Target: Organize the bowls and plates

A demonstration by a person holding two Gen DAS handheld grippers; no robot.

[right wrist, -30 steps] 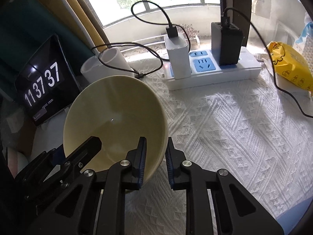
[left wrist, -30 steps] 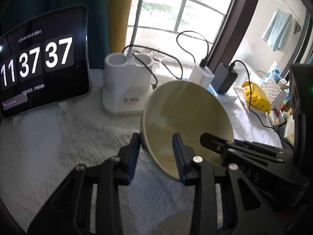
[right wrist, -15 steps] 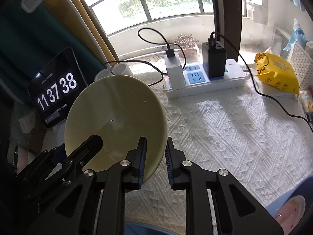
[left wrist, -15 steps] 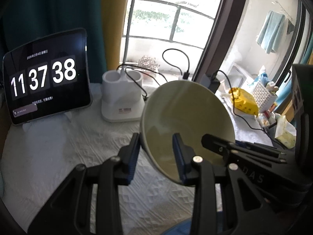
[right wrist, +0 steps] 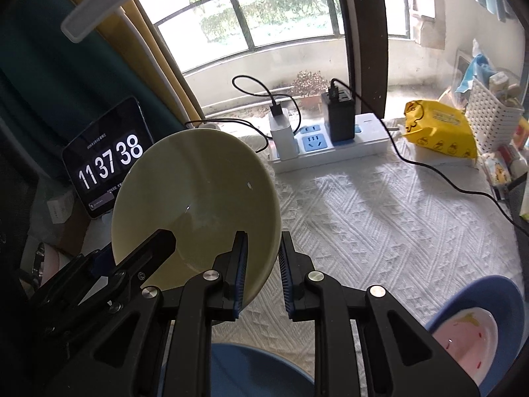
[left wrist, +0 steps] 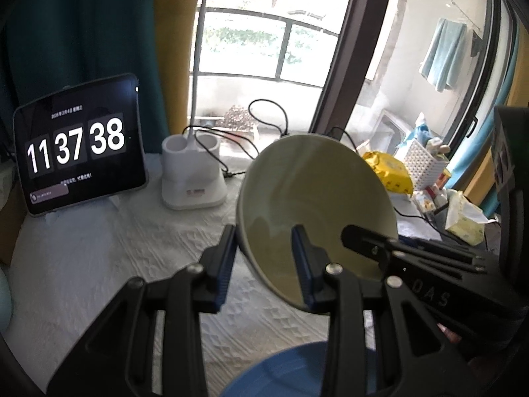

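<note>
One cream bowl (right wrist: 195, 205), empty inside, is hanging tilted above the white cloth (right wrist: 380, 225), both tongs clamping its rim: left gripper (left wrist: 264, 261) and right gripper (right wrist: 263, 274) on opposite edges. Two blue plates are lying below; one (right wrist: 476, 301) is holding a pink dish (right wrist: 463, 344).

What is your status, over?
Both tongs, left and right, shut on the cream bowl's rim. Bowl off the cloth. Blue dish below.
</note>
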